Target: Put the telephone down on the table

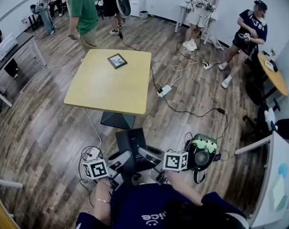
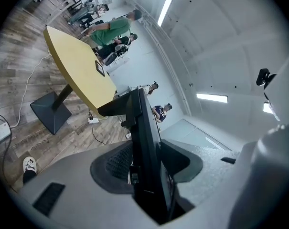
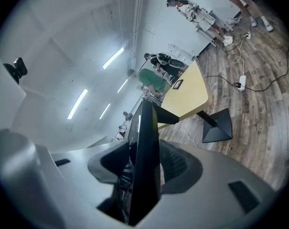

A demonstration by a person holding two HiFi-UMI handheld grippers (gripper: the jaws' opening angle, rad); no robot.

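Flat black rigid slab telephone (image 1: 131, 147) is held edge-up near the body. Left gripper (image 1: 117, 167) and right gripper (image 1: 150, 154) are both clamped on its lower sides. Probably stiff, slick, breakable, so gripping by the edges is fine. Yellow square table (image 1: 101, 92) is well ahead.

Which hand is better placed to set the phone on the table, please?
Left, marginally: the left gripper and right gripper both clamp the phone, but the table lies ahead nearer the left.
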